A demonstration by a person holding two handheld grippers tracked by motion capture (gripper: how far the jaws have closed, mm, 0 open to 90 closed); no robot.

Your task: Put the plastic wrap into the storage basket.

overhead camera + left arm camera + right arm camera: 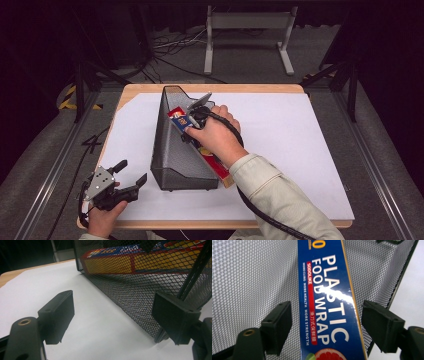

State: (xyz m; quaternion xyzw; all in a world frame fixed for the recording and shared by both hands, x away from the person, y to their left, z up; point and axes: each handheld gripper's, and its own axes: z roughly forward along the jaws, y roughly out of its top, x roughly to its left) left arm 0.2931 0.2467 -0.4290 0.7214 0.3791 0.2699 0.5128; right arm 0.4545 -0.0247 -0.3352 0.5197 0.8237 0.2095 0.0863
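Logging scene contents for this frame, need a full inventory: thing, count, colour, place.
mesh file holder: 1, black wire mesh, on the white sheet left of centre, open side facing right
plastic food wrap box: 1, blue face with white lettering, yellow and red sides, lying in the holder with its near end sticking out
white sheet: 1, white, covering most of the tabletop
table: 1, light wood, edges showing around the sheet
metal stand: 1, grey, on the floor beyond the table
cables: several, black and white, on the floor behind the table
left gripper: 1, black, open, near left corner, holding nothing
right gripper: 1, black, open, jaws either side of the box
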